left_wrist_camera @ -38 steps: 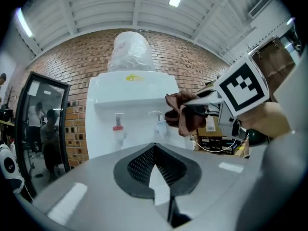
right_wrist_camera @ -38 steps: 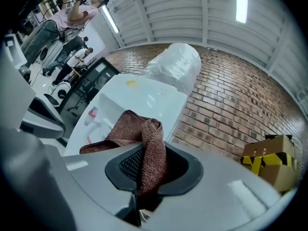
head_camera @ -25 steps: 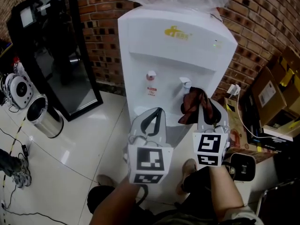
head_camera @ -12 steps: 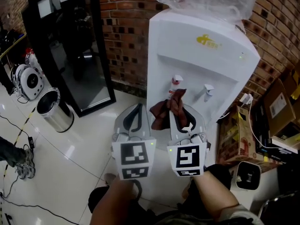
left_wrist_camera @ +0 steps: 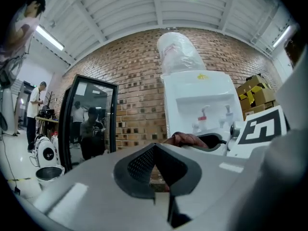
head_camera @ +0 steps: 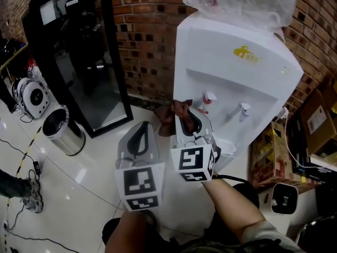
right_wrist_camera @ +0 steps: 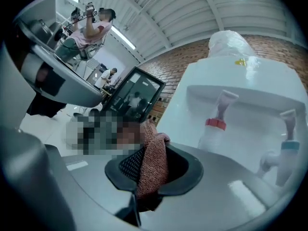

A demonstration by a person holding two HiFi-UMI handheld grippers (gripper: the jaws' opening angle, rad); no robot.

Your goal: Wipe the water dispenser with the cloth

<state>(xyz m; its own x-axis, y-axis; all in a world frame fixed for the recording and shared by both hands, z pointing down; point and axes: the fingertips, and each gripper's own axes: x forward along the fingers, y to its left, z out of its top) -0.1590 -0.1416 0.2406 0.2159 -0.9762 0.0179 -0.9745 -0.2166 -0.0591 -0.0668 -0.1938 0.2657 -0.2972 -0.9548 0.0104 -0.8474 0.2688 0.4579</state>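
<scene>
The white water dispenser [head_camera: 237,83] stands against the brick wall, with a plastic-wrapped bottle [head_camera: 239,1] on top. It has a red tap [head_camera: 209,98] and a blue tap [head_camera: 243,109]. My right gripper [head_camera: 188,121] is shut on a reddish-brown cloth [head_camera: 171,116], which sits at the dispenser's left front edge, just left of the red tap. In the right gripper view the cloth [right_wrist_camera: 151,162] hangs pinched between the dark pads, with the dispenser [right_wrist_camera: 240,100] close ahead. My left gripper [head_camera: 141,136] is beside it on the left, shut and holding nothing. It points past the dispenser's left side.
A tall black-framed glass panel [head_camera: 79,62] leans on the wall to the left. In front of it is a steel bin [head_camera: 63,130]. Cardboard boxes [head_camera: 316,120] and cables crowd the dispenser's right side. A person's shoe [head_camera: 29,196] and a cable lie on the tiled floor at left.
Both grippers have moved left across the dispenser's front. The cloth has gone from the blue tap, past the red tap, to the left edge.
</scene>
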